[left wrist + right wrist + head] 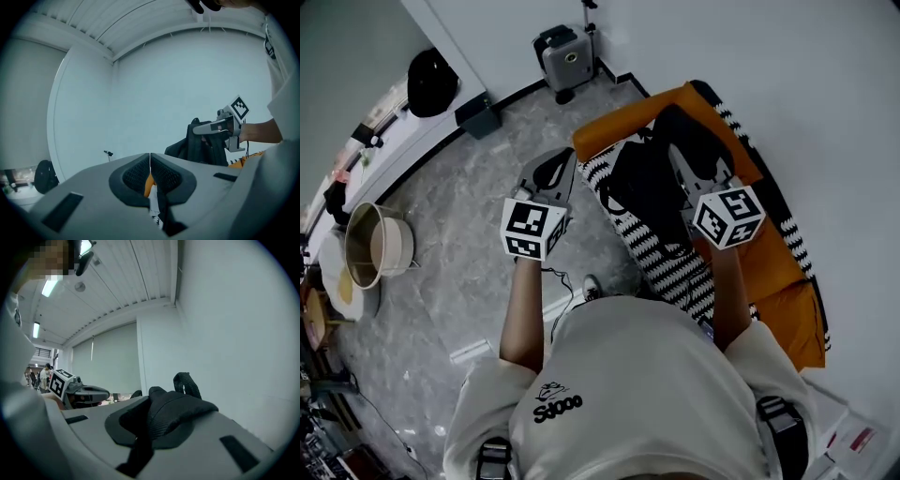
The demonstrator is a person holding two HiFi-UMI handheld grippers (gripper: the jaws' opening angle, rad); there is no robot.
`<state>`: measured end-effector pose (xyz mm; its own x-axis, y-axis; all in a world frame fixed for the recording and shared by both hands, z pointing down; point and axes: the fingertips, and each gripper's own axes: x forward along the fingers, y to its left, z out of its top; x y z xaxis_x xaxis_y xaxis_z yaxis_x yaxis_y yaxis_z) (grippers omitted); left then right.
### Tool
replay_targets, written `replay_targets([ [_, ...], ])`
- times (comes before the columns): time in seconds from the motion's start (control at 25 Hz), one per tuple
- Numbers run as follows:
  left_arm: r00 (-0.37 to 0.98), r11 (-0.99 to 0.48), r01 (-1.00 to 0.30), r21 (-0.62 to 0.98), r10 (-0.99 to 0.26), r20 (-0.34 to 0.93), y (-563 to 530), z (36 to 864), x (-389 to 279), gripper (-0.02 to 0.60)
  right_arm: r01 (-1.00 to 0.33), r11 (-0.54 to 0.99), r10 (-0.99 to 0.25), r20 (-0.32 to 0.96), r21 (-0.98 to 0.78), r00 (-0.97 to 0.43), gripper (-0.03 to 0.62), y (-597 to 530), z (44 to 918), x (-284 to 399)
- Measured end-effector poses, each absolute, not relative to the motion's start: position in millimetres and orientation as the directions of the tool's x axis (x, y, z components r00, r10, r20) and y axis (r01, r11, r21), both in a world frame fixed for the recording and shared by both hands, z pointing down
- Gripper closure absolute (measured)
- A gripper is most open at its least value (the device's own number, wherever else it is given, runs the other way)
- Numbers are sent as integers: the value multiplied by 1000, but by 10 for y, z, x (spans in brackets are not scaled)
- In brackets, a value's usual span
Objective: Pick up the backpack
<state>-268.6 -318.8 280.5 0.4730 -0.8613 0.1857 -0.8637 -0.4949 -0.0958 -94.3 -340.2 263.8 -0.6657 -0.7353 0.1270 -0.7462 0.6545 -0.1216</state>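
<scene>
The backpack (661, 248) is orange with a black-and-white striped panel and black straps, and it hangs between my two grippers in front of the person's body. My left gripper (566, 167) is shut on its left edge; in the left gripper view orange, white and black fabric shows between the closed pads of the left gripper (150, 163). My right gripper (679, 155) is shut on the black upper part. Black webbing (180, 408) bulges out of the closed right gripper (151, 404), with a black loop (186, 382) behind it. Each gripper shows in the other's view: right gripper (208, 128), left gripper (96, 392).
A grey wheeled case (566, 58) stands by the white wall at the back. A dark box (478, 117) and a white counter (412, 141) with a black item (431, 82) lie to the left. A round tub (377, 246) sits on the marble floor (478, 281).
</scene>
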Motion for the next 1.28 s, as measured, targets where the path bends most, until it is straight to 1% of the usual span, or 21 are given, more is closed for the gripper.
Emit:
replay_targets([
  [0.2, 488, -508, -848, -148, -859, 151, -3048, 2551, -2704, 558, -749, 657, -741, 115, -80, -662, 545, -3299, 2433, -1124],
  [0.44, 511, -522, -825, -215, -853, 111, -2954, 2277, -2668, 558, -727, 686, -724, 110, 17, -681, 546, -3176, 2162, -1370],
  [0.88, 518, -511, -813, -280, -854, 56, -2789, 1982, -2732, 558, -709, 701, -713, 81, 82, -696, 545, -2957, 1866, -1642],
  [1.28, 502, -487, -814, -317, -864, 37, -2641, 1955, -2742, 558, -683, 721, -692, 66, 116, -719, 545, -2763, 1813, -1786],
])
